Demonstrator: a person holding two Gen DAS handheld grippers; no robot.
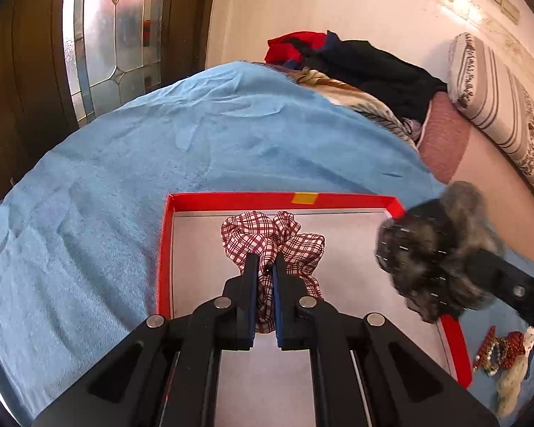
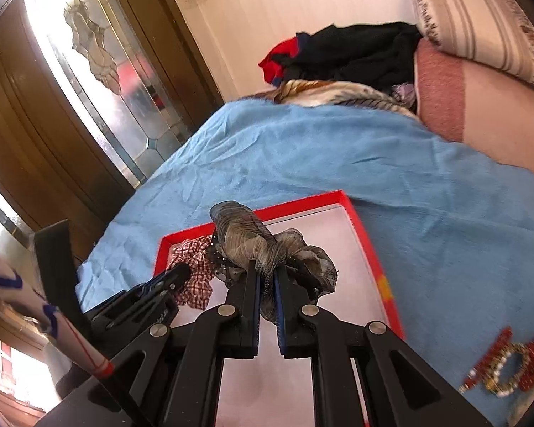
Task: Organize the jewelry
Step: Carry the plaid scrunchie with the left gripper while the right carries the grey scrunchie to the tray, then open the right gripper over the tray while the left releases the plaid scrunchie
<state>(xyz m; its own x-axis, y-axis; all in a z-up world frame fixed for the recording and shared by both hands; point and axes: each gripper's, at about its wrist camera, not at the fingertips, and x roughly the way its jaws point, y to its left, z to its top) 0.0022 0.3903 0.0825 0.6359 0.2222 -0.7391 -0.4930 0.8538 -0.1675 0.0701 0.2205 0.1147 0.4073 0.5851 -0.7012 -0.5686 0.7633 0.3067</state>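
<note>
A red tray (image 1: 231, 199) with a pale grey floor lies on a blue blanket (image 1: 160, 149). My left gripper (image 1: 266, 267) is shut on a red-and-white checked scrunchie (image 1: 267, 238) and holds it over the tray's floor. My right gripper (image 2: 267, 272) is shut on a grey-brown gauzy scrunchie (image 2: 252, 235) over the same tray (image 2: 341, 195). In the left wrist view that scrunchie (image 1: 434, 249) hangs blurred above the tray's right rim. The checked scrunchie (image 2: 195, 267) and the left gripper (image 2: 181, 272) show at the left of the right wrist view.
Beaded red, gold and pearl bracelets (image 2: 505, 366) lie on the blanket right of the tray, also in the left wrist view (image 1: 502, 352). Piled clothes (image 1: 356, 64) and a striped cushion (image 1: 498, 106) sit at the far end. A glass-panelled wooden door (image 1: 106, 35) is left.
</note>
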